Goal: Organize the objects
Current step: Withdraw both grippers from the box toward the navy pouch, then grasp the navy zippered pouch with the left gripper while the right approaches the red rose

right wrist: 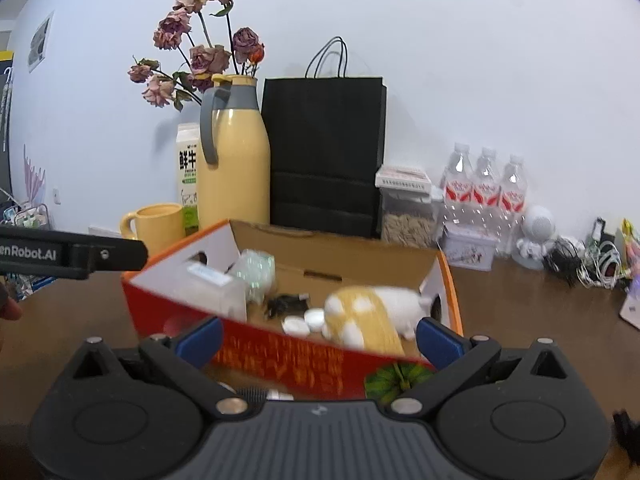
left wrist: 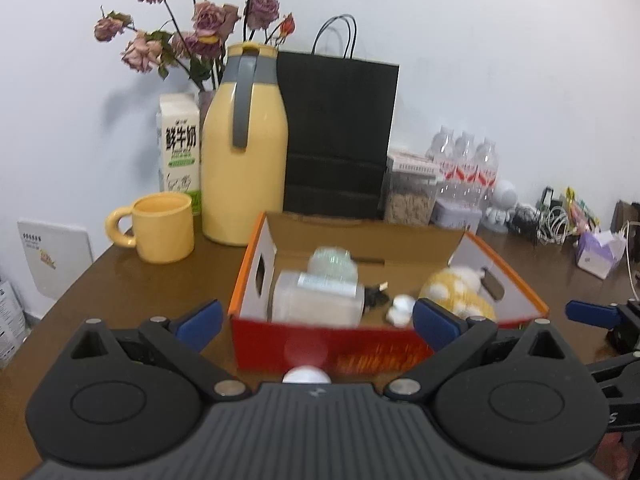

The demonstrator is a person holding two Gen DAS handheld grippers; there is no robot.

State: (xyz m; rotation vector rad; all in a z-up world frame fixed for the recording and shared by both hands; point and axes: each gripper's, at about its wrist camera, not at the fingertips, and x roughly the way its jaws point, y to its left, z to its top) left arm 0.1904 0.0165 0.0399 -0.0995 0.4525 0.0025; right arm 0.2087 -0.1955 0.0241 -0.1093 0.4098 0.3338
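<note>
An open red and orange cardboard box point(left wrist: 320, 346) point(right wrist: 280, 360) stands on the brown table. Inside lie a clear plastic jar point(left wrist: 316, 300) point(right wrist: 216, 292), a green-white bubble-wrap ball point(left wrist: 332, 264) point(right wrist: 256, 270), a yellow and white plush toy point(left wrist: 456, 290) point(right wrist: 360, 312), a black tangled thing point(left wrist: 374, 298) point(right wrist: 286, 304) and small white caps point(left wrist: 400, 310) point(right wrist: 304, 320). My left gripper point(left wrist: 316, 322) is open and empty in front of the box. My right gripper point(right wrist: 318, 338) is open and empty over the box's near wall. A white round thing point(left wrist: 306, 376) lies under the left gripper.
Behind the box stand a yellow thermos jug point(left wrist: 244, 152) point(right wrist: 234, 160), a yellow mug point(left wrist: 160, 228) point(right wrist: 154, 224), a milk carton point(left wrist: 180, 144), dried roses point(left wrist: 192, 32), a black paper bag point(left wrist: 338, 136) point(right wrist: 324, 152), a food container point(right wrist: 406, 208), water bottles point(right wrist: 484, 188) and cables point(right wrist: 592, 260).
</note>
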